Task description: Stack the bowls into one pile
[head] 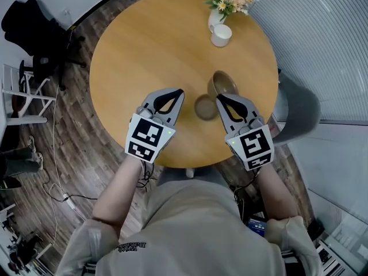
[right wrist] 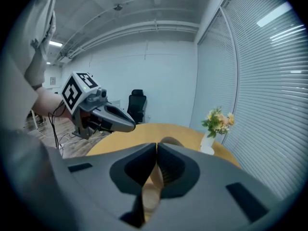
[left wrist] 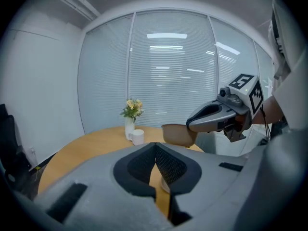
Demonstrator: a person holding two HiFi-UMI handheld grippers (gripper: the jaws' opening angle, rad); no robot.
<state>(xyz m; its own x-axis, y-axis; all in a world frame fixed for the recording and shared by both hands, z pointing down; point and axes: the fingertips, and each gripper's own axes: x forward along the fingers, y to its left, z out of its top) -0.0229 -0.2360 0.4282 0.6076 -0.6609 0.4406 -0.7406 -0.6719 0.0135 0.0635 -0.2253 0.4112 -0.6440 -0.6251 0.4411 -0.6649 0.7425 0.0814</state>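
A brown bowl (head: 223, 83) hangs tilted over the round wooden table (head: 144, 45), with my right gripper (head: 220, 98) shut on its near rim. In the left gripper view the bowl (left wrist: 179, 134) hangs from the right gripper's tip (left wrist: 190, 124). In the right gripper view its rim (right wrist: 169, 142) curves just past the closed jaws (right wrist: 157, 146). A second, smaller bowl (head: 205, 107) sits on the table between the two grippers, close under the held one. My left gripper (head: 176, 92) is to its left, jaws together with nothing in them (left wrist: 155, 147).
A white vase of flowers (head: 229, 2) and a white cup (head: 221, 35) stand at the table's far side. A grey chair (head: 300, 105) is at the right edge of the table. A black office chair (head: 29, 22) and cables are on the floor at left.
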